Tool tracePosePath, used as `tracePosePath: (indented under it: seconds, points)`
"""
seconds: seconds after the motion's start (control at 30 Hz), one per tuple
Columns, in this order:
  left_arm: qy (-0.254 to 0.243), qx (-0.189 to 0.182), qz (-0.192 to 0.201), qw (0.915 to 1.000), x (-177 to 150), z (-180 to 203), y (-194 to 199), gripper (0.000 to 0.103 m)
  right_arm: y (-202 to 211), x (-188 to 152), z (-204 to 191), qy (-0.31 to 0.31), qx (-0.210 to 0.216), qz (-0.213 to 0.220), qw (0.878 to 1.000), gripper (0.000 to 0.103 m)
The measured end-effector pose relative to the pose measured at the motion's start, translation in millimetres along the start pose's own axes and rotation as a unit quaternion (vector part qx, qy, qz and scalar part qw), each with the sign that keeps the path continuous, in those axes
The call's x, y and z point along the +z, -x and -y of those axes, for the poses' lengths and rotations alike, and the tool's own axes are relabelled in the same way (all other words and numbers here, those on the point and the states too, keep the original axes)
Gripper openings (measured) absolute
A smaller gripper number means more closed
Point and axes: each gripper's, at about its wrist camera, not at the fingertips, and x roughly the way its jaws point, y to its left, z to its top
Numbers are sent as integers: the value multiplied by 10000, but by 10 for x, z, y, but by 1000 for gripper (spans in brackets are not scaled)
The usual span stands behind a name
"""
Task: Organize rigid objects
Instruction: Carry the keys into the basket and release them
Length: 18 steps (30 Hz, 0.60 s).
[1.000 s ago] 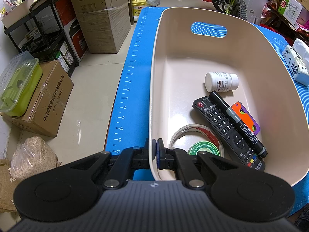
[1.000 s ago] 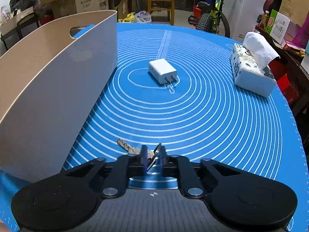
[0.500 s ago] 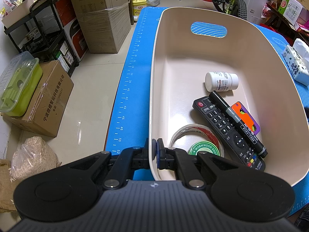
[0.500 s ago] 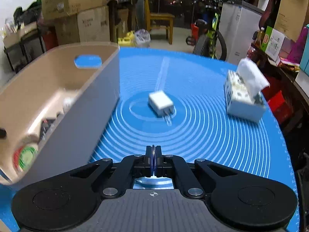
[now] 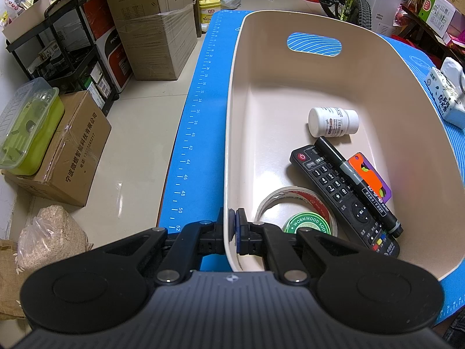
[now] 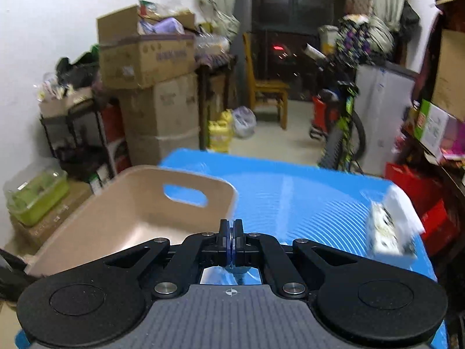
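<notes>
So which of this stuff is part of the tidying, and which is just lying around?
Part of the job: beige plastic bin, white pill bottle, black remote control, black marker pen, left claw.

Lying about: patterned tissue pack, brown cardboard boxes, green lidded container.

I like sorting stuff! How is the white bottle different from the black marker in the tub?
The white bottle is short and fat; the black marker is long and thin. The bottle lies alone on the tub floor; the marker rests across the remote. The bottle points sideways; the marker runs slantwise. Both lie on their sides, both have labels.
</notes>
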Motion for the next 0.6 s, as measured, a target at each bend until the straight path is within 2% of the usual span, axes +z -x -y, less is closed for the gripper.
tracePosePath:
  seconds: [0.3,0.47,0.6]
  points:
    - [-2,5,0,10000,0,-3,4,6,-148,119,-492,331,612,41,9976,13]
    - [-1,3,0,10000,1,-1,3,6,-268,21,-744,608,855,-238,9942,13]
    - [-3,3,1,10000,-1,-5,4,6,-417,-105,-847,788,925,-627,9906,13]
